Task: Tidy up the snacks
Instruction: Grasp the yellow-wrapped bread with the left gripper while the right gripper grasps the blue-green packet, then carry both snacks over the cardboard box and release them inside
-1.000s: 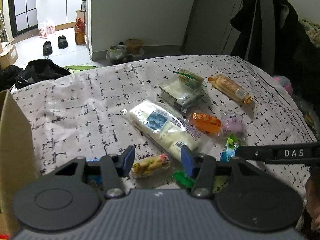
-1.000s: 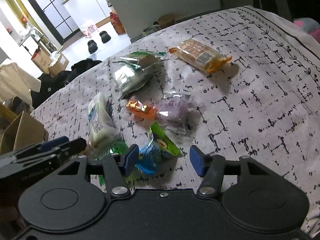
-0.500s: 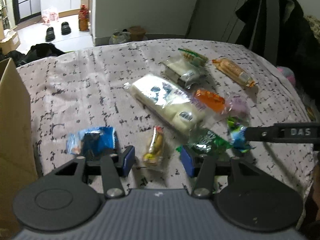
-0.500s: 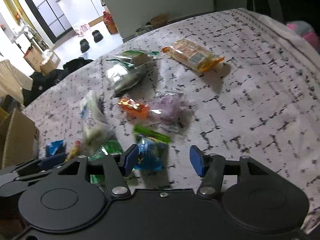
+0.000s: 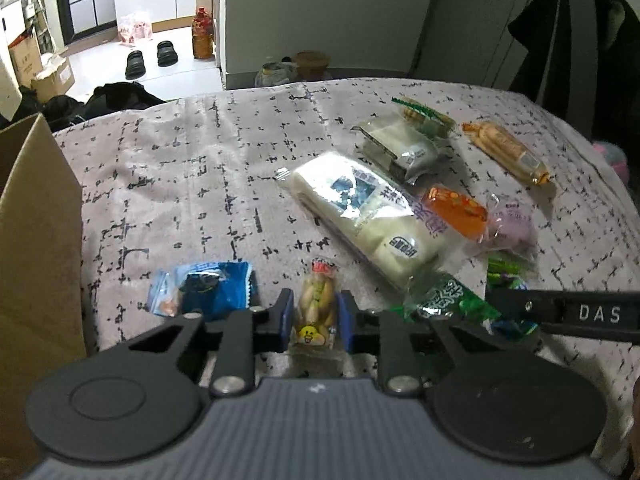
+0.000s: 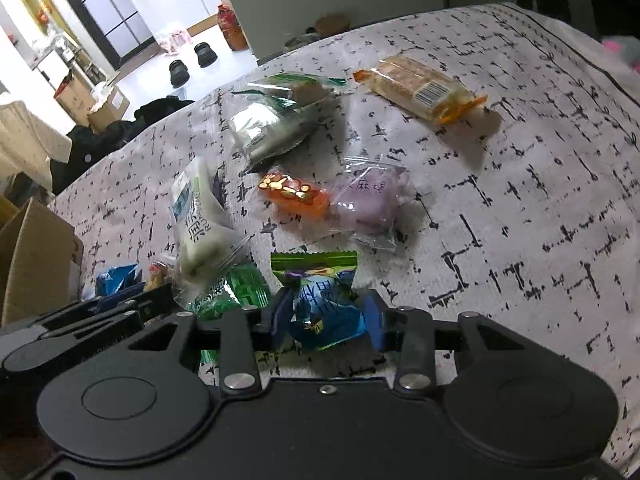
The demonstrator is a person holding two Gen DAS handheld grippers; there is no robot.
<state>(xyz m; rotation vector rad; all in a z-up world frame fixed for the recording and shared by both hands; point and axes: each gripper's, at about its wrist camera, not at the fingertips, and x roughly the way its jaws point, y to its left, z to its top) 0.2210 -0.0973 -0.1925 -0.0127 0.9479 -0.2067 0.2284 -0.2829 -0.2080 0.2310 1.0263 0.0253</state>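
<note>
Several wrapped snacks lie on a patterned cloth (image 5: pixel 192 168). My left gripper (image 5: pixel 315 314) is shut on a small clear packet of yellow snacks (image 5: pixel 318 304). A blue packet (image 5: pixel 208 286) lies just left of it, a large white pack (image 5: pixel 360 208) and a green packet (image 5: pixel 444 298) to the right. My right gripper (image 6: pixel 326 318) is shut on a blue-and-green packet (image 6: pixel 320 300). An orange packet (image 6: pixel 294 194), a purple one (image 6: pixel 370 200), a silver one (image 6: pixel 272 128) and a long biscuit pack (image 6: pixel 418 86) lie beyond it.
An open cardboard box (image 5: pixel 36 240) stands at the left edge of the cloth; it also shows in the right wrist view (image 6: pixel 32 248). The right gripper's arm (image 5: pixel 568 312) reaches in from the right. Dark clothes hang behind the far right corner.
Both grippers have moved down and forward and closed: the left around the yellow snack packet, the right around the blue-and-green packet. Both were open before.
</note>
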